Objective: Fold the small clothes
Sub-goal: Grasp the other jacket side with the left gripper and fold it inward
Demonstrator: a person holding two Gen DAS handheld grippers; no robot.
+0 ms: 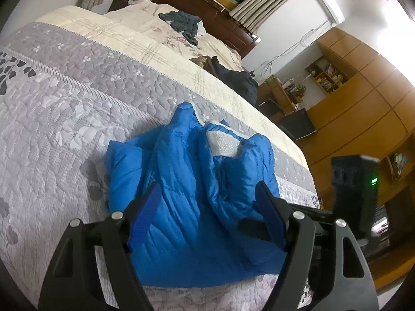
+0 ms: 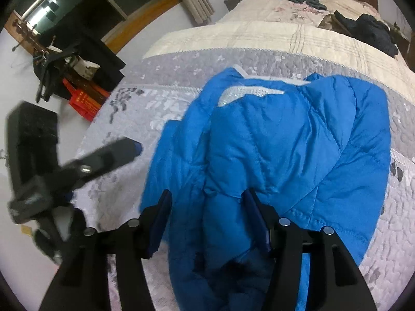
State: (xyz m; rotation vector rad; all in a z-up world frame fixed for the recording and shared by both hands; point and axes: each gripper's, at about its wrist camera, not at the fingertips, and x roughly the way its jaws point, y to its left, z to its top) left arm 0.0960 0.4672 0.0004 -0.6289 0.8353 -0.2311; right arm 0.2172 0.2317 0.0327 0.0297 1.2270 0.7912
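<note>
- A puffy blue jacket [image 1: 192,194] is seen lying bunched on the grey quilt [image 1: 52,129] near the foot edge of the bed, its white-lined collar [image 1: 224,146] turned toward the headboard.
- The jacket's long axis is judged to run from the near hem up to the collar, straight ahead of both claws.
- The left claw [image 1: 207,194] is held released, jaws spread wide, hovering over the near hem; no cloth is pinched.
- The right claw [image 2: 207,202] is likewise parted, with a fold of the jacket [image 2: 272,155] lying between the jaws; whether it is touched cannot be told.
- In the right view, the left claw [image 2: 114,153] is seen off to the jacket's left side, just beside the cloth.
- The right claw is judged nearer to the hem, so the coming grasp would most likely be made there.
</note>
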